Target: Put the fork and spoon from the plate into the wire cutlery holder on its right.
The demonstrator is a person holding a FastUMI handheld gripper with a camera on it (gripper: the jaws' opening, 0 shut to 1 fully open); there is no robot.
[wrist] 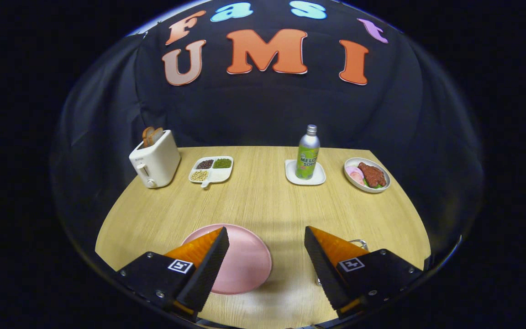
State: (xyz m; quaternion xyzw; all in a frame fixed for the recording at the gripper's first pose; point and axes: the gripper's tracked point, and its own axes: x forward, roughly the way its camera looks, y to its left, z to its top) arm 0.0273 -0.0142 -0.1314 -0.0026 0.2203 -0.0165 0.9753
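**Jaws spread wide, nothing held, cutlery not visible on plate**

Jaws are standing wide apart, gripping nothing; the gripper (266, 249) is hovering over the near table edge at lower centre of the frame. Pink plate (244, 260) is lying low and left of centre, partly hidden behind the left finger. Its visible part is looking bare: no fork or spoon can be made out, so they are either hidden behind the finger or already moved. Holder (360, 242) is peeking out as a bit of wire just behind the right finger, right of the plate.

Risks, as I judge them: descending blind onto the hidden part of the plate risks knocking it or skidding cutlery off. The right finger is sitting very near the holder, so any sideways swing could be tipping it over. Thin flat cutlery on a smooth plate is likely slipping out of a wide pinch.

Toaster (155, 160), bean tray (211, 170), bottle (307, 153) and food dish (367, 175) are sitting along the upper middle, well clear.
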